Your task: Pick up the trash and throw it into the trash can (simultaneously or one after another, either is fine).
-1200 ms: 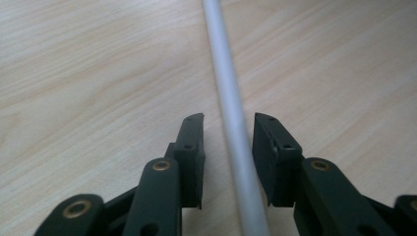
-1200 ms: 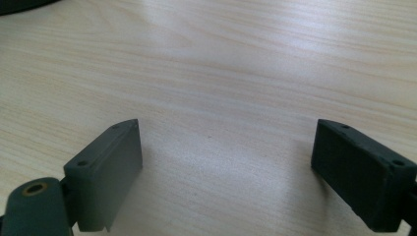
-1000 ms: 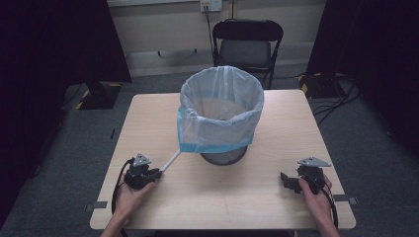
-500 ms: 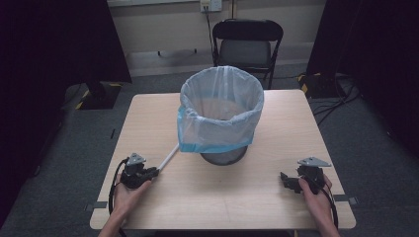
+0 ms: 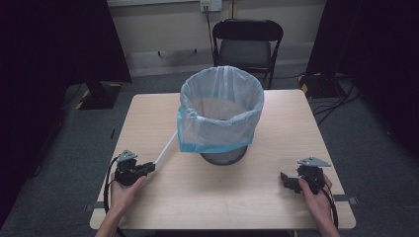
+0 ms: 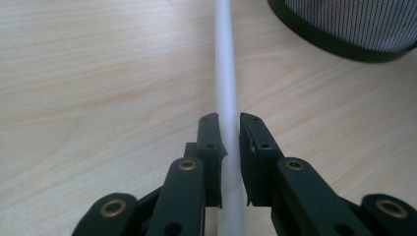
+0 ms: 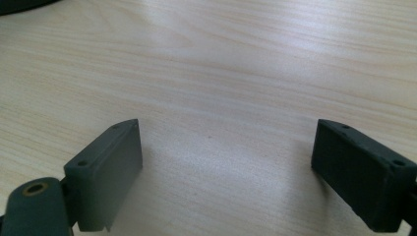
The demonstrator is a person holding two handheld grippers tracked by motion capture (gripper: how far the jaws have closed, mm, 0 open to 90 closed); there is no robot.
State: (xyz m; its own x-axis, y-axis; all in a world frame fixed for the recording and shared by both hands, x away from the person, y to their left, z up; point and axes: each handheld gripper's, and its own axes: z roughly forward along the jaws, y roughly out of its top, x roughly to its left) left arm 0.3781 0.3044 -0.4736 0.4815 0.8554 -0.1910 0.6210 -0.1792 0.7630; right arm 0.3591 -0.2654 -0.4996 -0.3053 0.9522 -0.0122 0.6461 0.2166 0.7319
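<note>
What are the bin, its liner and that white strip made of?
Bin: probably black metal mesh, since a fine grid shows above its solid base rim. Liner: thin translucent plastic film, pale with a blue hem. Strip: smooth, matte white, likely plastic drawstring tape, clamped in the left tool.

Each hand carries a black gripper, the left gripper [image 5: 148, 169] and the right gripper [image 5: 285, 178], each topped by a grey three-cornered plate and trailing a black cable that loops back along the bare forearm. The left one's jaws are flat black bars on linked arms with brass-coloured pivot bushings and small screw holes. The right one's jaws are blocky, matt dark-grey pads with screw holes at the corners.
</note>
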